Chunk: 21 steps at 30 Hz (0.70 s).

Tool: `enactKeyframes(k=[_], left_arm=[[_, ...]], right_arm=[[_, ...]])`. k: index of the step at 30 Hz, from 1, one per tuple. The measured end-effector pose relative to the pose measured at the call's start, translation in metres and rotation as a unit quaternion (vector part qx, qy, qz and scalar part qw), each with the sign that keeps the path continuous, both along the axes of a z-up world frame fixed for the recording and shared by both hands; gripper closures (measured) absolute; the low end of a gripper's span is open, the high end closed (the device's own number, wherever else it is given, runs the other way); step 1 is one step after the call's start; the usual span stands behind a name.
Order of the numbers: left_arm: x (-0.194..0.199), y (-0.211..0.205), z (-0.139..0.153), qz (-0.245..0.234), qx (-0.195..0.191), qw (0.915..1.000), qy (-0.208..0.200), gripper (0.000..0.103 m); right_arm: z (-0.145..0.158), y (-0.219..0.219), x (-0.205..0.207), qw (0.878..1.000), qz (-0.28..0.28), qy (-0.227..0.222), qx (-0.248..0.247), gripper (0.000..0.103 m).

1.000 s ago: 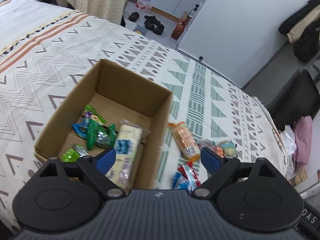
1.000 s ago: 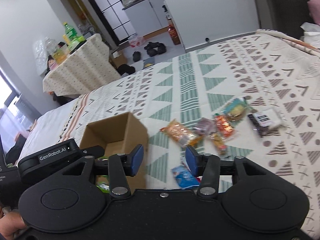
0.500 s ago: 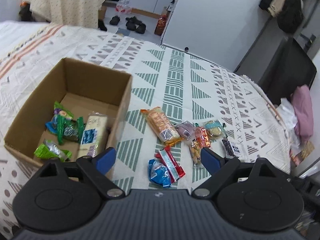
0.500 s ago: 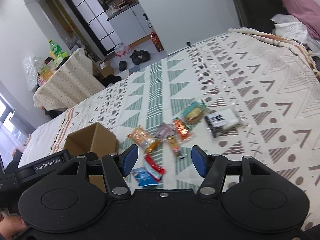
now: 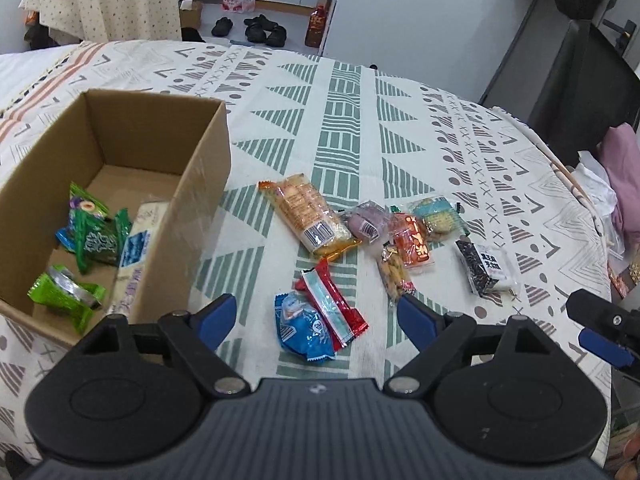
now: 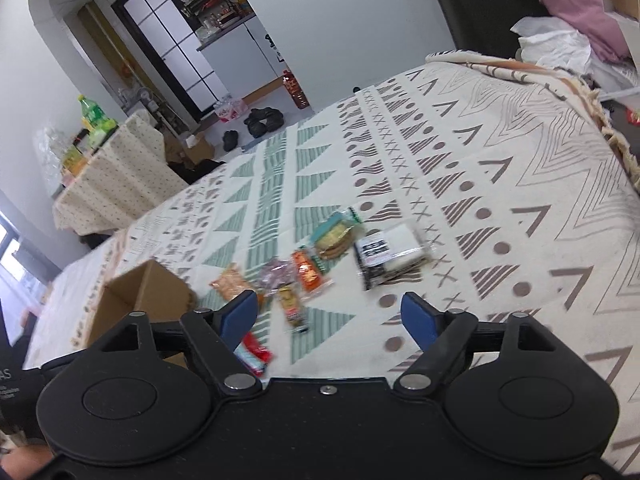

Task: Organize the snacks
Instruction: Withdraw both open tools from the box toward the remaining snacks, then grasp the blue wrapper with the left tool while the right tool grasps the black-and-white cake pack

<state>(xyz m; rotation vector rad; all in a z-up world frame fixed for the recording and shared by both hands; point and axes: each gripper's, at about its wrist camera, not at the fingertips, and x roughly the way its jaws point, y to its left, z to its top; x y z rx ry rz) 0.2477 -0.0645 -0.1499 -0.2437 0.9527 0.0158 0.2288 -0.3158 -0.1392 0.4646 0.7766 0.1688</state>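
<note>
A cardboard box [image 5: 208, 168] sits on the bed at left, holding green packets [image 5: 96, 240] and a long white packet [image 5: 134, 256]. Loose snacks lie to its right: an orange biscuit pack [image 5: 308, 216], a blue packet [image 5: 304, 332], a red stick [image 5: 334, 308], and a black-and-white pack [image 5: 486, 266]. My left gripper [image 5: 316, 320] is open and empty above the blue and red packets. My right gripper [image 6: 330, 316] is open and empty, near the black-and-white pack [image 6: 390, 254]; the box [image 6: 148, 296] shows at its left.
The patterned bedspread [image 5: 360, 120] covers the bed. Pink and white clothes [image 6: 560, 32] lie at the right end. A covered table [image 6: 116, 176] with bottles, shoes [image 5: 264, 30] on the floor and a cabinet stand beyond the bed.
My left gripper has swung right from over the box to over the loose snacks. My right gripper has moved right toward the black-and-white pack and opened wider.
</note>
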Motion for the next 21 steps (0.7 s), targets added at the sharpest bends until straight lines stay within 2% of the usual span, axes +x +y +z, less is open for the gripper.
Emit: enactKeyframes(k=[4, 6, 8, 11, 16, 18, 19, 21], left_arm=[[0.006, -0.002, -0.01, 0.004, 0.002, 0.9999, 0.012, 0.022], [0.007, -0.003, -0.018, 0.006, 0.008, 0.9997, 0.023, 0.028], [0.01, -0.003, -0.026, 0.006, 0.004, 0.9993, 0.036, 0.038], [0.015, -0.003, -0.033, 0.012, 0.01, 0.9989, 0.044, 0.044], [0.023, 0.0, -0.047, 0.021, 0.015, 0.9975, 0.066, 0.056], [0.026, 0.002, -0.052, 0.023, 0.007, 0.9971, 0.073, 0.059], [0.027, 0.001, -0.053, 0.021, 0.006, 0.9972, 0.072, 0.066], [0.029, -0.004, -0.054, 0.015, 0.012, 0.9974, 0.07, 0.07]], right_arm=[[-0.011, -0.005, 0.008, 1.0, -0.001, 0.0, 0.004, 0.019], [-0.018, -0.007, 0.012, 1.0, 0.002, 0.001, 0.008, 0.018], [-0.023, -0.008, 0.017, 1.0, 0.002, -0.003, 0.013, 0.017], [-0.032, -0.008, 0.021, 1.0, 0.002, -0.022, 0.014, 0.012], [-0.044, -0.007, 0.035, 1.0, 0.009, -0.023, 0.009, 0.012], [-0.049, -0.006, 0.041, 1.0, 0.013, -0.019, 0.008, 0.012], [-0.051, -0.005, 0.043, 1.0, 0.013, -0.016, 0.003, 0.012], [-0.057, -0.004, 0.048, 1.0, 0.014, -0.008, -0.005, 0.012]])
